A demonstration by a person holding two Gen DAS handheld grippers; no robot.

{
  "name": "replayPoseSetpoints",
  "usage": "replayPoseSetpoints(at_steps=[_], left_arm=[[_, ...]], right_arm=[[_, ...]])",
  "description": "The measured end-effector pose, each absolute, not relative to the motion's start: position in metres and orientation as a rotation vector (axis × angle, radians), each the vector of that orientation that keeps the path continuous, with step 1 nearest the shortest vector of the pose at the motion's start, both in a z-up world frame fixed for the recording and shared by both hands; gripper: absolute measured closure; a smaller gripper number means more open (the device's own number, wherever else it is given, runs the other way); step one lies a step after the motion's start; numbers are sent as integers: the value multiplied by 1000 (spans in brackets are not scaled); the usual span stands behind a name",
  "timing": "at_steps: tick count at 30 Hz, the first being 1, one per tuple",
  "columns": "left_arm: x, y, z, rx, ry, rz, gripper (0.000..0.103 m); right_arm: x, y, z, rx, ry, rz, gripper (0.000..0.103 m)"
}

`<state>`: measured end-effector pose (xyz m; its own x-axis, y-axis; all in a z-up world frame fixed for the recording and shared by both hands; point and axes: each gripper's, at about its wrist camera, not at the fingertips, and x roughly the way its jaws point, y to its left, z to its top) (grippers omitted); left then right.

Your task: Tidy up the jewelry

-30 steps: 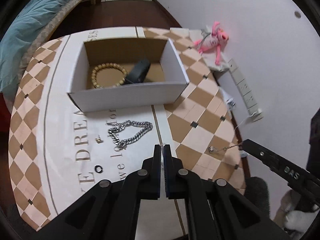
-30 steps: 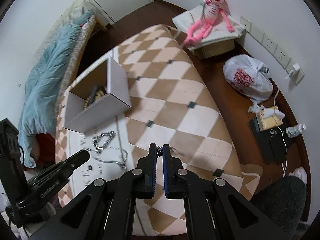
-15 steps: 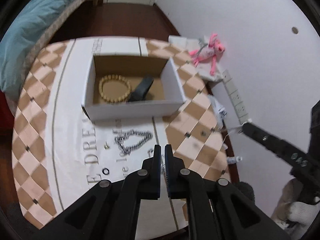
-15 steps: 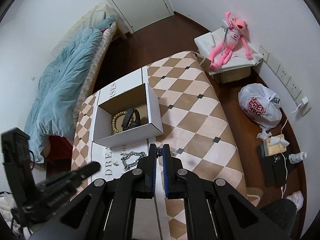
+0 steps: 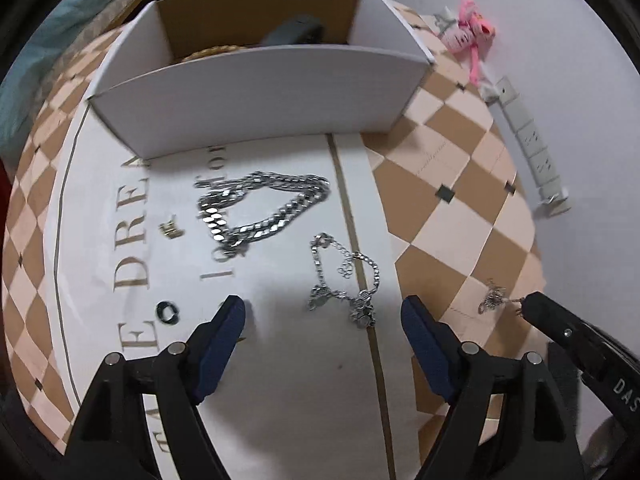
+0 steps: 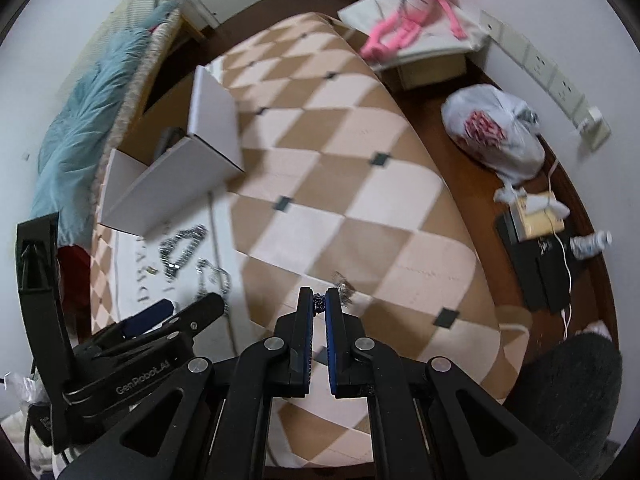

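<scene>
My left gripper (image 5: 322, 314) is open, low over the white printed mat, its fingers either side of a thin silver bracelet (image 5: 344, 276). A heavy silver chain (image 5: 260, 208) lies just beyond it. A small gold piece (image 5: 171, 230) and a black ring (image 5: 168, 311) lie to the left. The white cardboard box (image 5: 256, 92) behind holds a wooden bead bracelet (image 5: 212, 51) and a dark object (image 5: 296, 32). My right gripper (image 6: 319, 300) is shut on a fine silver chain (image 6: 342, 284), seen at the table's right side in the left wrist view (image 5: 494, 298).
The checkered table cover (image 6: 352, 184) drops off at the right edge. On the floor beyond are a white plastic bag (image 6: 492, 132), a pink plush toy (image 6: 404, 20) on a cushion and a power strip (image 5: 536, 156). A bed with a teal blanket (image 6: 84, 128) is left.
My left gripper has opened and dropped close to the mat over the thin bracelet. My right gripper has come down to the table's right side, still holding the fine chain.
</scene>
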<state>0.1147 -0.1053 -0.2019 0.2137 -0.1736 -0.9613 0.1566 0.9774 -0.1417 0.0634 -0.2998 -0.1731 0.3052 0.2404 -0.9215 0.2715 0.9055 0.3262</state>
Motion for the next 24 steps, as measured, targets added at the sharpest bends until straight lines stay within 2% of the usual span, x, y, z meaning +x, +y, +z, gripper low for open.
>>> replayPoseSetpoints(at_steps=[2, 3, 4, 5, 7, 14, 24], left_arm=[[113, -115, -200, 48, 1306, -227, 32], [112, -120, -200, 80, 1289, -229, 42], [112, -124, -199, 106, 1270, -231, 55], [112, -127, -198, 126, 1255, -234, 64], [113, -130, -197, 133, 1242, -258, 101], [108, -117, -189, 43, 1251, -309, 103], [90, -53, -109, -154, 1161, -364, 103]], right_arm=[[61, -303, -178, 471, 1283, -33, 97], [61, -303, -180, 473, 1286, -37, 97], [61, -304, -181, 474, 1288, -40, 97], [61, -305, -182, 473, 1290, -43, 97], [61, -305, -184, 471, 1293, -46, 97], [63, -303, -169, 478, 1266, -27, 97], [77, -301, -102, 497, 1151, 66, 97]])
